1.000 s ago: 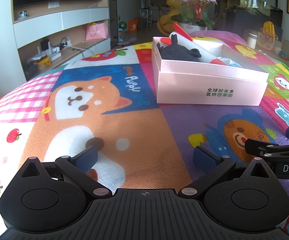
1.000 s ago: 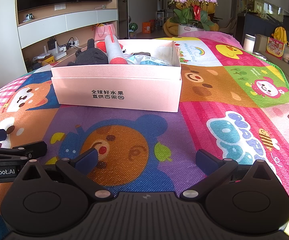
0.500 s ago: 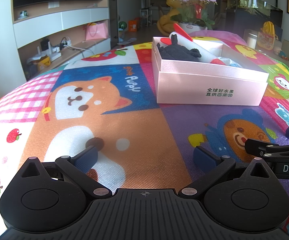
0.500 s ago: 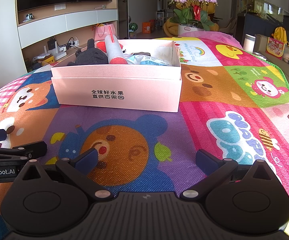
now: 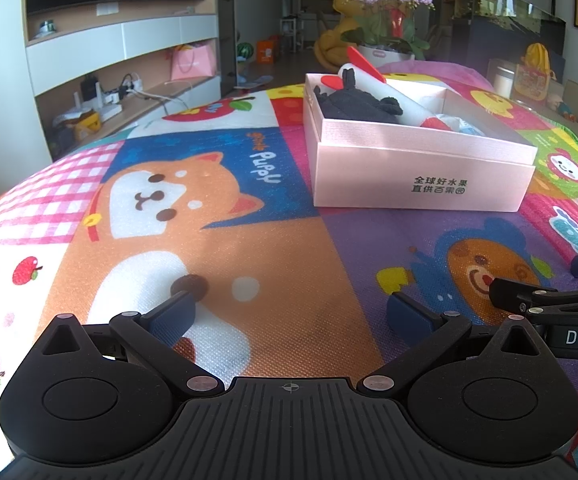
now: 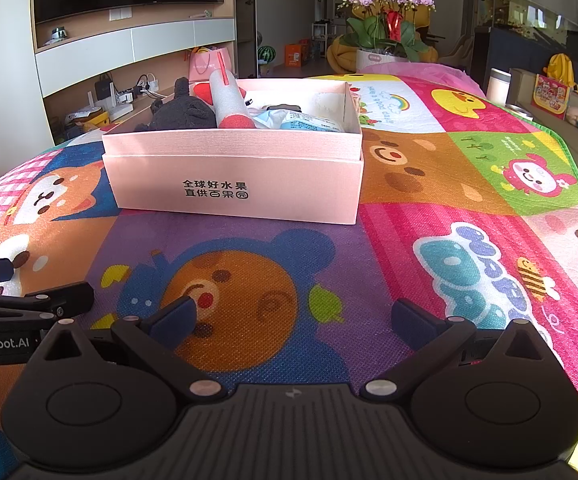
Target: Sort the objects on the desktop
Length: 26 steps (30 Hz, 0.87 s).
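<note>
A pink cardboard box (image 5: 421, 180) (image 6: 233, 184) stands on a colourful cartoon mat. It holds a dark plush toy (image 5: 353, 106) (image 6: 181, 114), a white foam roll with red ends (image 5: 393, 96) (image 6: 229, 100) and a light blue packet (image 6: 305, 122). My left gripper (image 5: 289, 314) is open and empty, low over the mat, well short of the box. My right gripper (image 6: 297, 316) is open and empty, in front of the box. Each gripper shows at the edge of the other's view.
A potted orchid (image 6: 385, 12) stands beyond the box at the far end of the mat. A white cup (image 6: 499, 84) sits at the far right. A TV wall with shelves (image 5: 121, 56) is at the left.
</note>
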Tool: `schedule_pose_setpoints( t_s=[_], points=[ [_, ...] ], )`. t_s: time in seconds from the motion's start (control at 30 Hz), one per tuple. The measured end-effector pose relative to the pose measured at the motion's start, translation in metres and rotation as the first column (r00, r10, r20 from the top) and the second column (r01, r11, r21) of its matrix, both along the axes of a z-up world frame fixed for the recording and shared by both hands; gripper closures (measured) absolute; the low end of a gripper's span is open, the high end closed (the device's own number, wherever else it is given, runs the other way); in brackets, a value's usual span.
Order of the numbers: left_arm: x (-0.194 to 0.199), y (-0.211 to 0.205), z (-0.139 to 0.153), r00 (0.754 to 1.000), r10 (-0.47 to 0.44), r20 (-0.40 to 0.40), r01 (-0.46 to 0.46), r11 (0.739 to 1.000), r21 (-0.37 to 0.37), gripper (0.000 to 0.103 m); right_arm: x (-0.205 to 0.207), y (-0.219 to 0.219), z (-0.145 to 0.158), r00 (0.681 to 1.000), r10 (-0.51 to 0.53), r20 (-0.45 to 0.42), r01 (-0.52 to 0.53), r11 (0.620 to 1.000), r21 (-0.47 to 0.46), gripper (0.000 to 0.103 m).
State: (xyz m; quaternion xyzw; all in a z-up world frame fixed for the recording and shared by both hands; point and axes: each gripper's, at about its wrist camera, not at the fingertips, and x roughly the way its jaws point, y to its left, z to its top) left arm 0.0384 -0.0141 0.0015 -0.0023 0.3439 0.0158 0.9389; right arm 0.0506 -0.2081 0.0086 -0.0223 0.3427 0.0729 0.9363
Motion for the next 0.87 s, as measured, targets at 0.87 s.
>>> schedule_pose_setpoints(
  t_s=[0.87],
  points=[
    [0.003,0.0036,0.0039,0.999,-0.012,-0.045,0.011,1.0,-0.013,0.0,0.0,0.0001,0.0001,1.0,0.0,0.0,0.0,1.0,0.0,0.0]
  ],
)
